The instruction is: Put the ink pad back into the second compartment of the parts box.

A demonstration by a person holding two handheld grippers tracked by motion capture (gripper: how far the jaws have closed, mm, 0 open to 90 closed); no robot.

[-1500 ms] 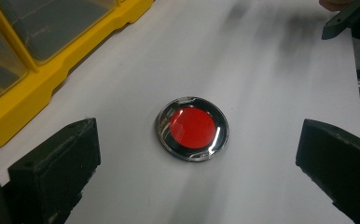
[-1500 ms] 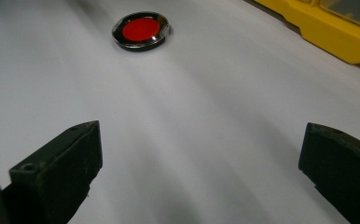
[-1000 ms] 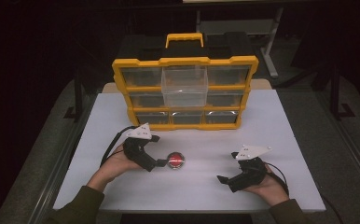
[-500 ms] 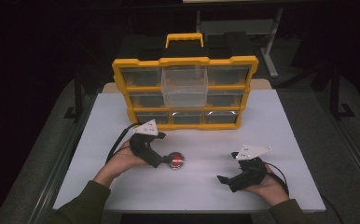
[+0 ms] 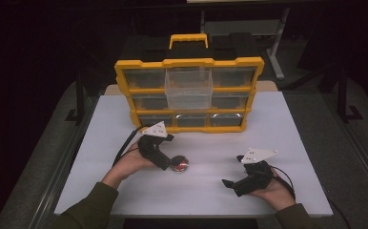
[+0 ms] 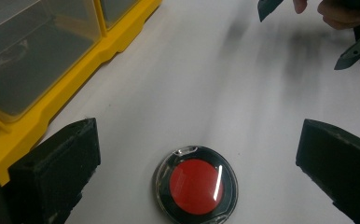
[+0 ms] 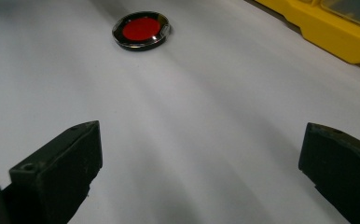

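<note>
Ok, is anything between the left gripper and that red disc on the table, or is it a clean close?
Nothing visible stands in the way. In the left gripper view the red disc lies flat on the white table between the open jaws of the left gripper, with bare table on both sides. The yellow organizer sits off to one side, clear of the jaws.

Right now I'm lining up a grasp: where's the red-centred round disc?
The red-centred round disc lies on the white table, left of centre, between the open left gripper jaws, before the yellow drawer organizer.
</note>
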